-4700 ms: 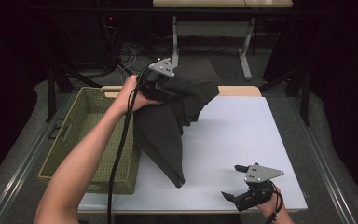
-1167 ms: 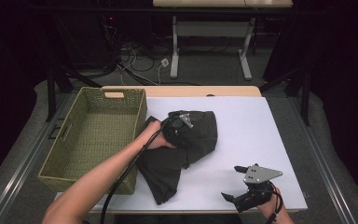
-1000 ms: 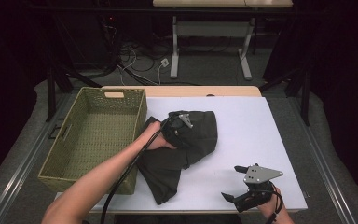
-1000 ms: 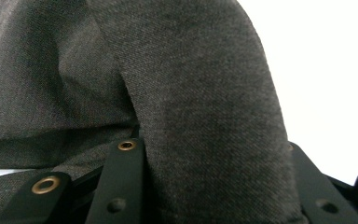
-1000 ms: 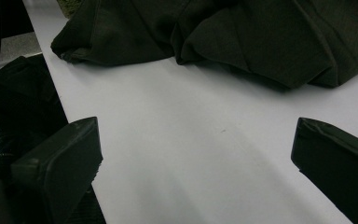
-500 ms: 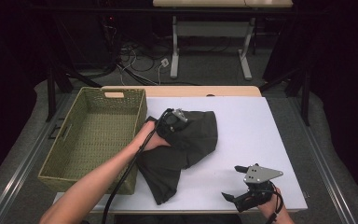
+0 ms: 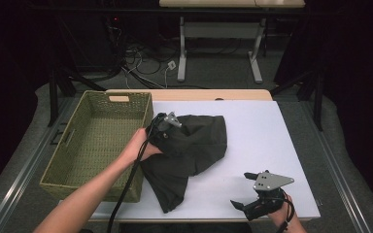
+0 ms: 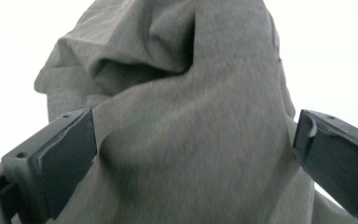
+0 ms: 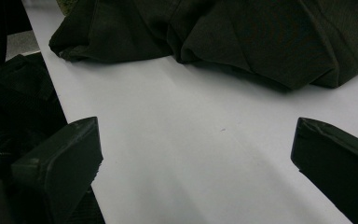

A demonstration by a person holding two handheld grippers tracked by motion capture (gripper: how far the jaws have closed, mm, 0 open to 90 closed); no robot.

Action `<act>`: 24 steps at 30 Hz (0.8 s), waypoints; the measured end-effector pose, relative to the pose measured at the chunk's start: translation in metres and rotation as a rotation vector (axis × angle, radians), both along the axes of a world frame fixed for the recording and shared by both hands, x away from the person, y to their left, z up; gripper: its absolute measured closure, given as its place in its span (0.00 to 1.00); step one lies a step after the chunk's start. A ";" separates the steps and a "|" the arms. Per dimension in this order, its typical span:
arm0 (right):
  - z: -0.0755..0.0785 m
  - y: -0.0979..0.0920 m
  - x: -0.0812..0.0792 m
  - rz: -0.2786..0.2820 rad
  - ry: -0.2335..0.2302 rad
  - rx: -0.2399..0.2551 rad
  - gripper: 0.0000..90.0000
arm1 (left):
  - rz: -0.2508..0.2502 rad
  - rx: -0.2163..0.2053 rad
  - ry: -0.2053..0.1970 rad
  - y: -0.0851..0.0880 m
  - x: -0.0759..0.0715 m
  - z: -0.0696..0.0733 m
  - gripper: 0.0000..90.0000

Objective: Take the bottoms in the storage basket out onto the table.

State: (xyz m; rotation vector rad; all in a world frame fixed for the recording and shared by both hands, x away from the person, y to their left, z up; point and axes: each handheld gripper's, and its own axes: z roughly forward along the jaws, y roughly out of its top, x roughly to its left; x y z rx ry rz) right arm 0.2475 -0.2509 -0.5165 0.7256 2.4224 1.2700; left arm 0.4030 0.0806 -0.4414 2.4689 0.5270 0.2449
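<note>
Dark garment [image 7: 194, 150] heaped at tabletop [image 7: 267, 141] centre-left beside basket [image 7: 97, 141], long axis running toward near edge. Left gripper [image 7: 167, 127] directly over it, fingers just spread, cloth between, unpinched. Right gripper [image 7: 252, 206] at near-right corner, fingers apart, farther off

The left arm [image 7: 92, 194] reached forward from the bottom edge, its hand [image 7: 138, 145] gripping the left gripper [image 7: 167, 127], whose jaws had just been opening and stood wide. The right gripper [image 7: 245, 208] rested low at the near right, jaws apart.
</note>
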 end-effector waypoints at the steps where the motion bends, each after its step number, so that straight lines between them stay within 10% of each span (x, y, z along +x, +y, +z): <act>1: 0.000 0.000 0.000 0.001 0.000 0.000 0.02 | 0.007 0.003 -0.002 0.002 -0.002 0.000 0.00; 24: -0.001 0.001 0.000 -0.003 -0.002 -0.003 0.02 | 0.101 -0.011 -0.045 0.058 -0.039 0.008 0.00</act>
